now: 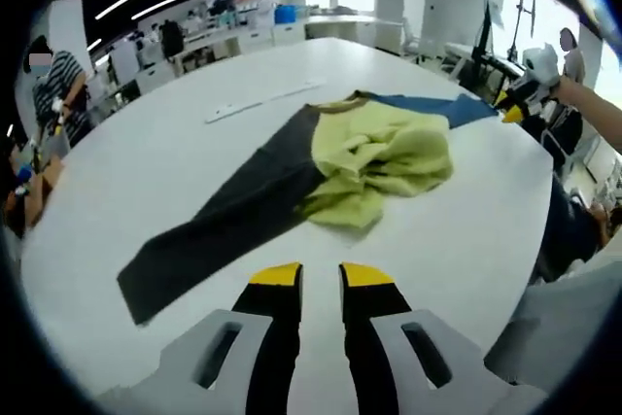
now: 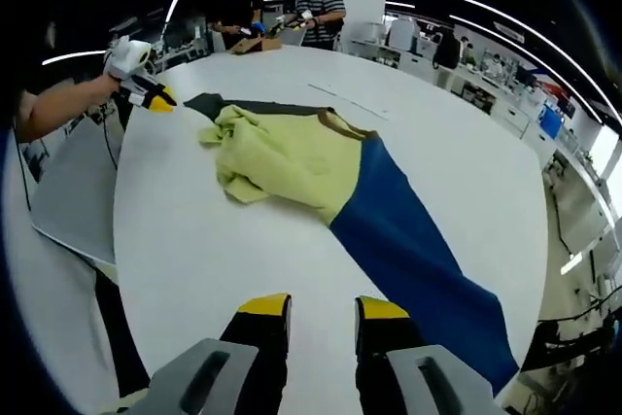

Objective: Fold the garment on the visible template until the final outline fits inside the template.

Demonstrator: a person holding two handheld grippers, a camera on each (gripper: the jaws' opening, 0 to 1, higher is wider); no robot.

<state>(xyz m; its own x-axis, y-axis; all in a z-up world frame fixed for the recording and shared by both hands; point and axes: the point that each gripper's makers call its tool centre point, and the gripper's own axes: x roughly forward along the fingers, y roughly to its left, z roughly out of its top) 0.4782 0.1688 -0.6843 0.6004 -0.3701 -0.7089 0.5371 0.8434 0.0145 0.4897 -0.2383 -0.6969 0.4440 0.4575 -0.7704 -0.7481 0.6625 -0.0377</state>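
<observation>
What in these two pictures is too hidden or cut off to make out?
- Garment: the bunched yellow cloth hides its middle in both views; its outline underneath cannot be told.
- Blue sleeve: its end runs into the dark rim in the right gripper view.
- Template: no outline can be made out on the white table.
- White strip: too small to read.

We see a soft long-sleeved garment with a crumpled yellow-green body, lying on the white counter; its charcoal sleeve and blue sleeve extend flat in opposite directions.
</observation>
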